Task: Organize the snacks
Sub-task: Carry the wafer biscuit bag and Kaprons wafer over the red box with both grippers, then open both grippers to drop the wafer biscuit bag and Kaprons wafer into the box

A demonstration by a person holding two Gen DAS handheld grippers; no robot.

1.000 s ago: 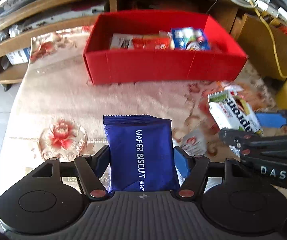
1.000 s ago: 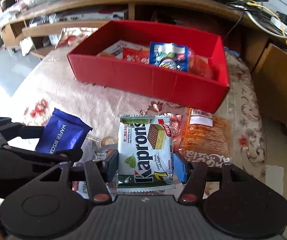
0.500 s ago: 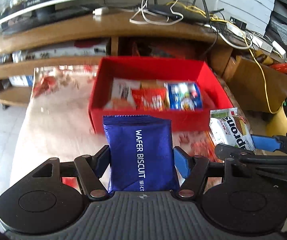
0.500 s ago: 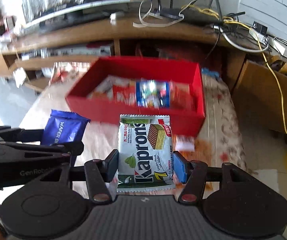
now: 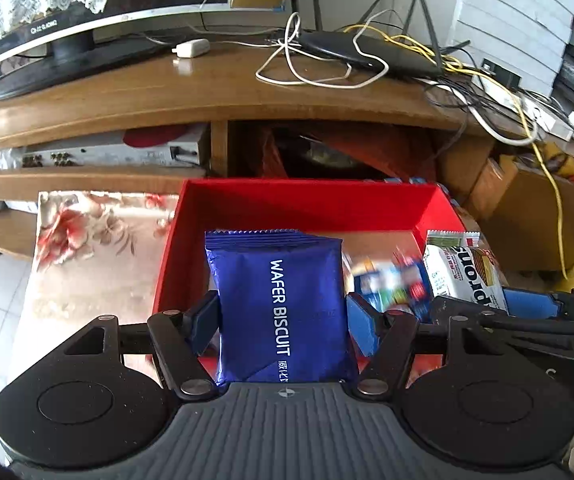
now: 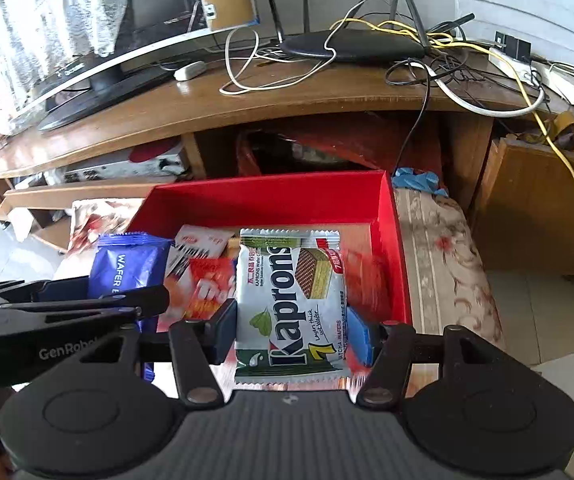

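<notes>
My left gripper [image 5: 283,326] is shut on a blue "Wafer Biscuit" packet [image 5: 281,308] and holds it over the left half of the red box [image 5: 307,204]. My right gripper [image 6: 291,330] is shut on a white and green Kaprons wafer packet [image 6: 291,300] over the right half of the same red box [image 6: 271,200]. The Kaprons packet also shows at the right of the left wrist view [image 5: 463,272]. The blue packet shows at the left of the right wrist view [image 6: 127,268]. Several snack packets [image 6: 207,280] lie in the box.
A floral-covered surface [image 5: 87,264] bears the box. Behind it stands a wooden TV cabinet [image 5: 207,96] with a TV [image 5: 87,16], a router [image 5: 367,54] and tangled cables. A cardboard box [image 5: 535,216] stands at the right.
Both grippers have risen and moved forward with their packets, from above the table in front of the red box to over the box itself. The views now look higher at the cabinet.
</notes>
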